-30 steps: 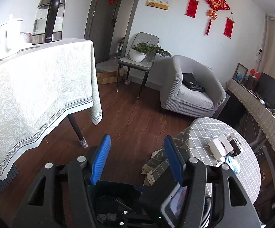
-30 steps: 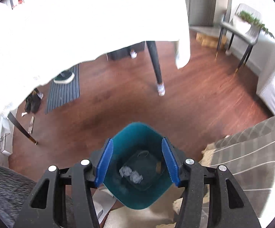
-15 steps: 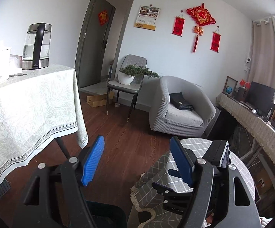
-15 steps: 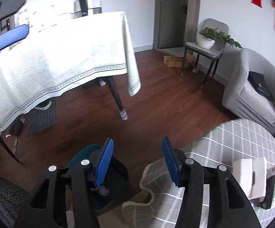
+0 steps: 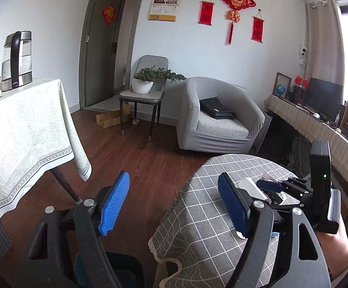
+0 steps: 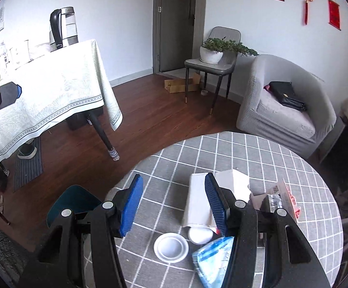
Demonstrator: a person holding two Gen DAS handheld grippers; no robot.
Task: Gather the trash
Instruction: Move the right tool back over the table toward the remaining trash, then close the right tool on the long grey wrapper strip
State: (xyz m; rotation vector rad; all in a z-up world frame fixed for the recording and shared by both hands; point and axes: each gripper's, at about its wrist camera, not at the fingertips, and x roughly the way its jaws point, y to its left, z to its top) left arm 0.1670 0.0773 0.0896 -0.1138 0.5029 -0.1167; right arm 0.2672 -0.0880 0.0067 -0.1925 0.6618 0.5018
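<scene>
Teal trash bin [image 6: 74,202] on floor at left, just beside round table [image 6: 282,153], mouth up. Right gripper [image 6: 172,202] wide open, holding nothing, above table. Round white lid [image 6: 171,246] flat on cloth, below gap between fingers. Blue-white wrapper [image 6: 213,256] just right of lid, long side pointing up-right, partly under right finger. White box [image 6: 195,199] lies lengthwise away from camera. Left gripper [image 5: 174,199] open, empty, over table edge.

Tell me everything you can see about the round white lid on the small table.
The lid is a small white disc, plastic by its look, with a raised rim and a shallow inner ring. It lies flat on the grey checked tablecloth, below the open right gripper. A blue-and-white wrapper lies close beside it.
</scene>
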